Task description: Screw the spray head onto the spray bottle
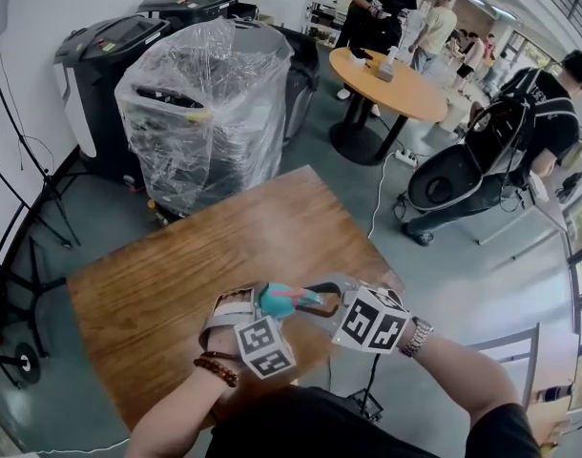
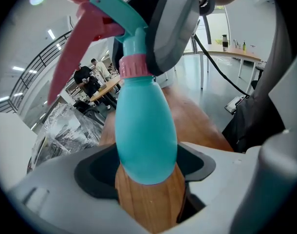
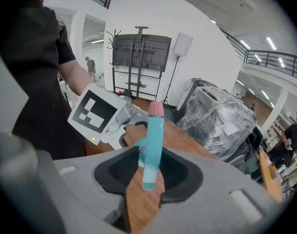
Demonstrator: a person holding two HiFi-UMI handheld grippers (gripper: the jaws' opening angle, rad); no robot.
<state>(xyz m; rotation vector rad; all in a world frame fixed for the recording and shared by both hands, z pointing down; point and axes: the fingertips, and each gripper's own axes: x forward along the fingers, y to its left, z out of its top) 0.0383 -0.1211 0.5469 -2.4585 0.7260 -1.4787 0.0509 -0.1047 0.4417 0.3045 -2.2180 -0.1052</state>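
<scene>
A teal spray bottle (image 1: 275,301) hangs on its side above the near edge of the wooden table (image 1: 167,275), its spray head (image 1: 306,300) pointing right. My left gripper (image 1: 262,305) is shut on the bottle's round body (image 2: 144,130), base towards the camera, pads on both sides. A pink collar (image 2: 135,66) joins the body to the teal head with its pink trigger (image 2: 75,48). My right gripper (image 1: 322,299) is shut on the spray head (image 3: 152,150), seen end-on with its pink nozzle (image 3: 156,109) up. The left gripper's marker cube (image 3: 96,112) lies just beyond.
A plastic-wrapped machine (image 1: 200,113) and dark bins (image 1: 114,46) stand beyond the table's far edge. At the back right, several people stand round a round orange table (image 1: 391,84). A person with a dark buggy (image 1: 463,170) is at the right. Stand legs (image 1: 14,256) are at the left.
</scene>
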